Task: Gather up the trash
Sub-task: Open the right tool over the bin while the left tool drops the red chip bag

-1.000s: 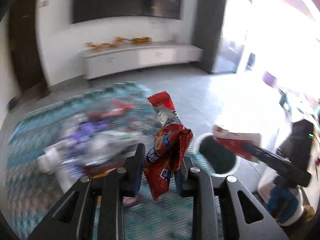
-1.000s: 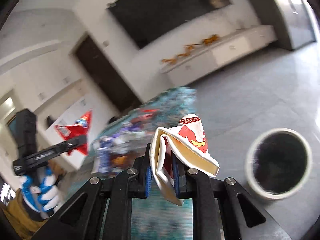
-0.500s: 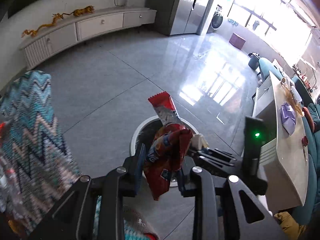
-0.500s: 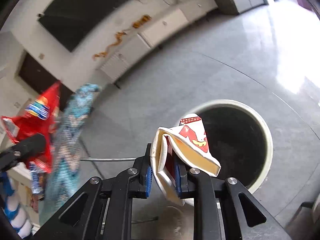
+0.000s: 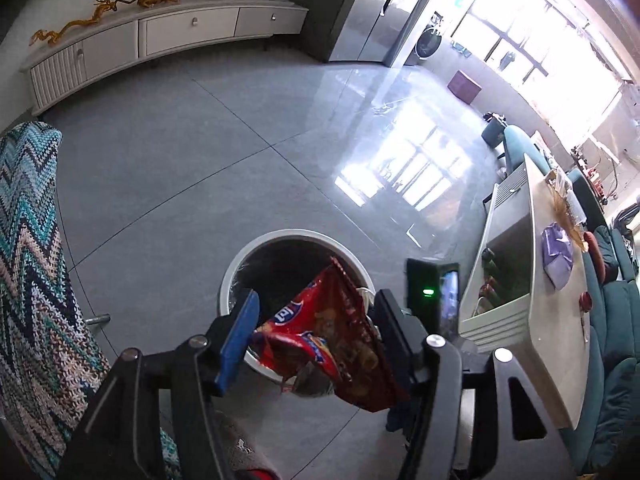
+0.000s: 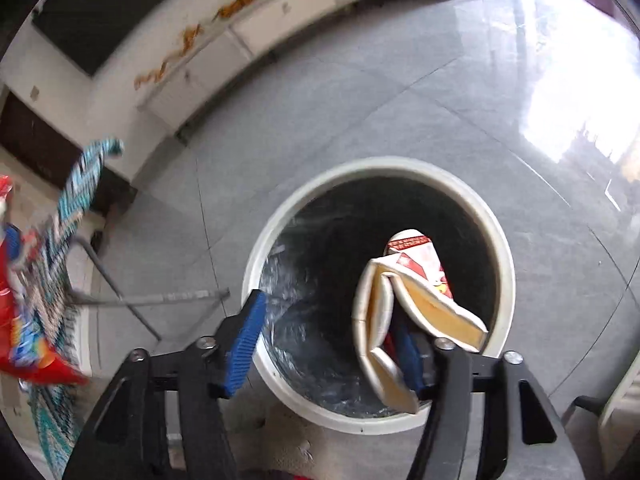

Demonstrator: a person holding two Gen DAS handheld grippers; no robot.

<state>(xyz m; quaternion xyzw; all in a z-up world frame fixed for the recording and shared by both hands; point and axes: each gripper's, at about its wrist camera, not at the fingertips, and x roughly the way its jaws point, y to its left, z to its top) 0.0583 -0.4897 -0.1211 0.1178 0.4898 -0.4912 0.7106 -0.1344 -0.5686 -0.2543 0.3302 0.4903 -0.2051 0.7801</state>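
The left tool (image 5: pixel 316 332) has its two black fingers spread wide, the blue ribbed pad (image 5: pixel 239 340) on one finger well apart from the other finger. A crinkled red snack bag (image 5: pixel 332 344) of glossy foil hangs in the gap between them, resting against the right-hand finger and clear of the blue pad, so whether it is loose or still caught there cannot be told. Just ahead of this tool and below the bag stands a round bin (image 5: pixel 240 264) with a smooth white rim and a dark, shiny liner inside. To the tool's left a knitted zigzag cloth (image 5: pixel 28 248) in teal, cream and black drapes over something. Off to its right a pale surface (image 5: pixel 548 280) carries a crumpled purple wrapper (image 5: pixel 556 252).

The right tool (image 6: pixel 332 336) is likewise spread wide, its ridged blue pad (image 6: pixel 244 344) far from the opposite finger. A flattened paper carton (image 6: pixel 404 304), white with red print and a creamy yellow inner face, folded into stiff creased panels, leans against the right-hand finger over the mouth of the bin (image 6: pixel 496 240). The bin lies directly ahead of and under this tool, and its wrinkled black plastic liner (image 6: pixel 304 280) glints. Far to the tool's left, blurred, the red bag (image 6: pixel 24 360) shows at the frame edge beside the zigzag cloth (image 6: pixel 72 200). The floor (image 6: pixel 400 92) is grey polished tile.
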